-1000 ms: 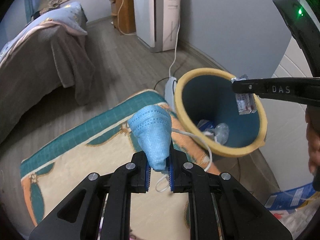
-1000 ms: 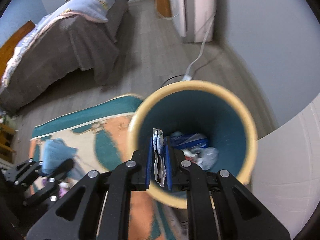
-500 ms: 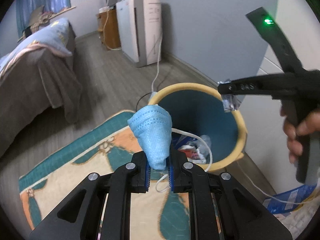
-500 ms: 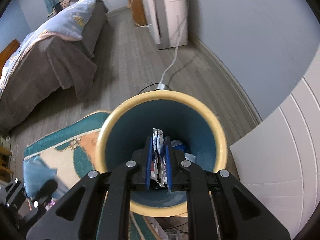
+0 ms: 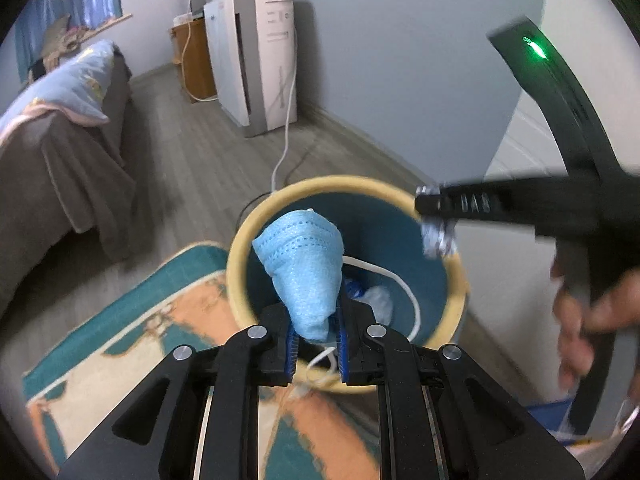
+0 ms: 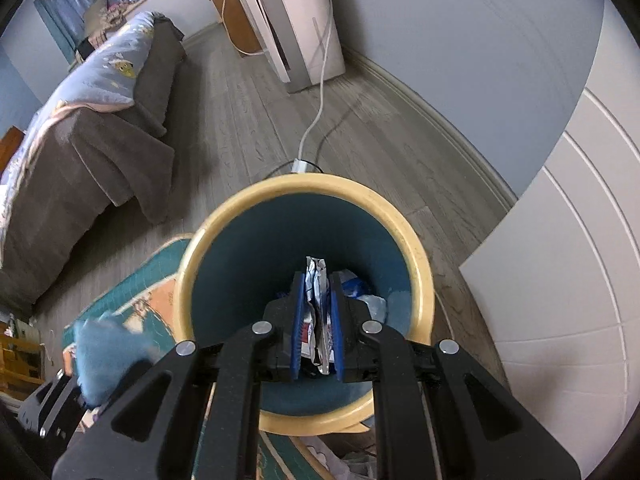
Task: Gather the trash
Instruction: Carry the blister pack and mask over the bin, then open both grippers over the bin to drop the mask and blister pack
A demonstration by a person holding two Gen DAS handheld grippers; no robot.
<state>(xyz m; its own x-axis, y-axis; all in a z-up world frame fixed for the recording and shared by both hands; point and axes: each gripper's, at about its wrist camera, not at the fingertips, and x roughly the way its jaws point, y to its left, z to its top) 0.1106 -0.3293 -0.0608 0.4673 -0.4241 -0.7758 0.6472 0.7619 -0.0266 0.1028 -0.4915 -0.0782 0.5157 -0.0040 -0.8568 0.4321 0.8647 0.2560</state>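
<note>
Over the yellow-rimmed teal bin (image 6: 424, 276), the right gripper (image 6: 316, 328) clamps a crumpled foil wrapper (image 6: 318, 300) edge-on between its blue pads, its long axis running out along the fingers toward the bin's mouth. Beside it, the left gripper (image 5: 316, 344) pinches a folded blue face mask (image 5: 308, 264) by its narrow end, the broad end fanning up and away, a white ear loop (image 5: 400, 284) trailing. Grey plank flooring (image 6: 248, 128) carries a teal-and-orange rug (image 5: 132, 344), with a blanket-draped bed (image 6: 92, 128) and a white appliance (image 5: 260, 60) near the wall. Litter at the bin's bottom is half hidden by the pads, and the person's hand (image 5: 592, 320) is blurred.
</note>
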